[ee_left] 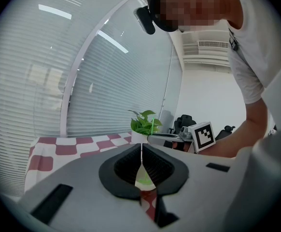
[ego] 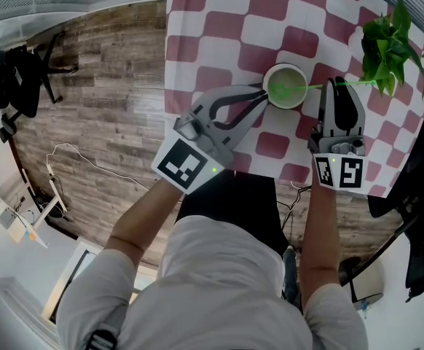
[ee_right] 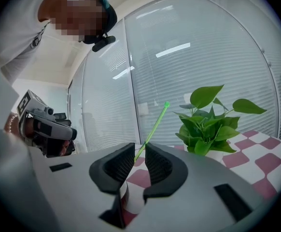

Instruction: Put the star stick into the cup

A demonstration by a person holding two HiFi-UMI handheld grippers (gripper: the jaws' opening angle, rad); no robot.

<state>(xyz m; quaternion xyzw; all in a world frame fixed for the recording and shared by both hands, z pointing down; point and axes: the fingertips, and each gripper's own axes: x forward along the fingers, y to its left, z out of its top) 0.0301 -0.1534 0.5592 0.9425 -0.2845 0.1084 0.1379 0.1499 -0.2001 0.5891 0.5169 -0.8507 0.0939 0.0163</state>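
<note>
The tablecloth (ego: 219,28) is checked maroon and white, the cup (ego: 299,99) cream, the star stick (ego: 314,86) bright green.

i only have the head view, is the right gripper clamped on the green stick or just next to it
observer: Not clamped. In the right gripper view, the right gripper has its jaws apart, and the green stick runs through the gap with no pad pressing on it.
operator: ok and what is the left one doing at the cup
observer: In the left gripper view, the left gripper is closed on a thin white edge, which looks like the rim of the cup.
operator: is the stick lying flat
observer: No. In the right gripper view it slants upward, and its free end is about level with the upper leaves of the plant.
</note>
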